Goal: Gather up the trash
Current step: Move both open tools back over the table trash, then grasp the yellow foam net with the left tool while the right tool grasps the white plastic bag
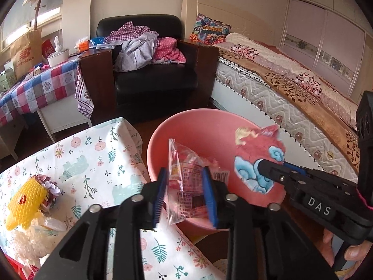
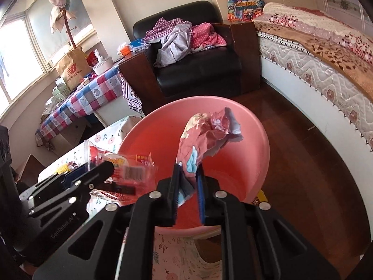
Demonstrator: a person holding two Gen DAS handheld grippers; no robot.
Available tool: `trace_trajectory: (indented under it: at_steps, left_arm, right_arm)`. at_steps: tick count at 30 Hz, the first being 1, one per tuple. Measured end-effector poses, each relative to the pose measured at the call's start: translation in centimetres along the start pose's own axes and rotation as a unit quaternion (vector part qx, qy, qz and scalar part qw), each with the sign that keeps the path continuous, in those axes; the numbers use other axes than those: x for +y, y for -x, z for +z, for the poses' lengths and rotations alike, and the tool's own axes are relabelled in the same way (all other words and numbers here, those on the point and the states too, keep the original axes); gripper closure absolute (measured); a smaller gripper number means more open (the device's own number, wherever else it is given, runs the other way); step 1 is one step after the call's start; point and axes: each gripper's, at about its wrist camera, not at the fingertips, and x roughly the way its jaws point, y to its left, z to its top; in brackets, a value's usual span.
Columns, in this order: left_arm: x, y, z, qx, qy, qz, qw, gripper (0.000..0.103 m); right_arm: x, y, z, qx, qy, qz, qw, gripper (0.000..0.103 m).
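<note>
A pink plastic basin (image 1: 198, 128) stands beyond the table edge, under both grippers. My left gripper (image 1: 186, 198) hangs over its near rim, open, with a clear printed snack wrapper (image 1: 186, 175) loose between the blue pads. The right wrist view shows that wrapper (image 2: 130, 168) blurred beside the left gripper's fingertips (image 2: 105, 168). My right gripper (image 2: 188, 193) is over the basin (image 2: 233, 107) with a crumpled red and blue paper (image 2: 209, 130) standing up between its pads. The paper leans on the left pad, with a thin gap at the right one. The left wrist view has this paper (image 1: 256, 154) at the right gripper's tip (image 1: 268, 166).
A table with a floral cloth (image 1: 93, 154) lies to the left, bearing a yellow foam net (image 1: 25, 200) and more wrappers. Beyond are a black armchair (image 1: 151, 81) piled with clothes, a bed (image 1: 291, 88) on the right and a plaid-covered table (image 1: 39, 91). A hand (image 1: 354, 252) grips the right handle.
</note>
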Motion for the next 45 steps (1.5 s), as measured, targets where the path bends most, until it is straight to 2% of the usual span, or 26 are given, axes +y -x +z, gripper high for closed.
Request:
trace_trajectory:
  at_steps: [5, 11, 16, 24, 27, 28, 30, 31, 39, 45]
  left_arm:
    - [0.7, 1.0, 0.1, -0.009, 0.020, -0.023, 0.9995, 0.062]
    - [0.9, 4.0, -0.3, -0.029, 0.031, -0.032, 0.9986, 0.061]
    - [1.3, 7.4, -1.2, -0.047, 0.025, -0.021, 0.9984, 0.055]
    - [3.5, 12.6, -3.3, -0.067, 0.031, -0.008, 0.9972, 0.055]
    - [4.8, 14.5, -4.0, -0.070, 0.037, -0.001, 0.9968, 0.055]
    - [5.4, 15.1, -4.2, -0.072, 0.040, 0.001, 0.9966, 0.055]
    - [6.6, 16.3, -4.7, -0.076, 0.044, 0.004, 0.9961, 0.055]
    - [7.2, 16.9, -5.0, -0.080, 0.046, 0.007, 0.9957, 0.055]
    - [14.5, 21.5, -7.4, -0.121, 0.071, 0.065, 0.9880, 0.055]
    - [21.3, 22.4, -9.2, -0.110, 0.115, 0.114, 0.9808, 0.055]
  right_arm:
    - [-0.5, 0.2, 0.4, 0.005, -0.010, 0.001, 1.000, 0.070]
    - [1.0, 2.2, -0.6, -0.014, 0.008, 0.011, 1.000, 0.069]
    - [2.5, 3.9, -2.1, -0.023, 0.020, 0.032, 0.999, 0.069]
    - [6.3, 6.1, -3.9, -0.023, 0.045, 0.048, 0.998, 0.069]
    - [7.9, 6.4, -4.4, -0.015, 0.046, 0.066, 0.997, 0.068]
    - [8.4, 6.5, -4.5, -0.010, 0.048, 0.072, 0.996, 0.066]
    - [9.4, 6.6, -4.8, -0.008, 0.056, 0.080, 0.995, 0.051]
    - [10.0, 6.6, -5.0, -0.007, 0.062, 0.081, 0.995, 0.050]
    - [14.5, 5.4, -6.7, 0.011, 0.098, 0.100, 0.990, 0.049]
    - [18.5, 3.1, -8.3, 0.047, 0.143, 0.118, 0.982, 0.049]
